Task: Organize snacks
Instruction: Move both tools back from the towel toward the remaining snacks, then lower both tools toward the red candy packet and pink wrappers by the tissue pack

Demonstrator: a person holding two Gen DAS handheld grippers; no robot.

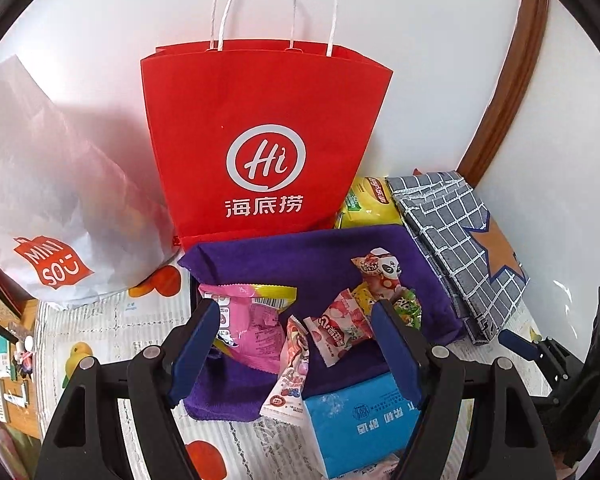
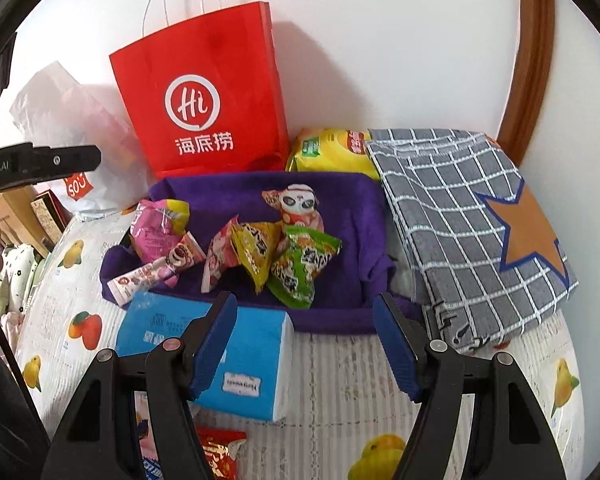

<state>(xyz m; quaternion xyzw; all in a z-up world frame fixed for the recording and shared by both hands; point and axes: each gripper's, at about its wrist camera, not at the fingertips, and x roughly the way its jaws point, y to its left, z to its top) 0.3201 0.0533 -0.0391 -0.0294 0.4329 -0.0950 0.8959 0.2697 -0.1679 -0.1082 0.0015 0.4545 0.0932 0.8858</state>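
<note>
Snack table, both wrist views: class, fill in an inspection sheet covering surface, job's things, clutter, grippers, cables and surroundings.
Surface: fruit-print tablecloth, partly covered by a purple towel.
Job's things: small snack packets on the towel, among them a pink packet, a green packet and a panda-print packet; yellow crisp bag behind the towel.
Clutter: blue tissue pack, red paper carrier bag, white plastic shopping bag, grey checked fabric bag with orange star.
Grippers: left gripper open, empty; right gripper open, empty.
Cables: nothing seen.
Surroundings: white wall, brown wooden frame.
</note>
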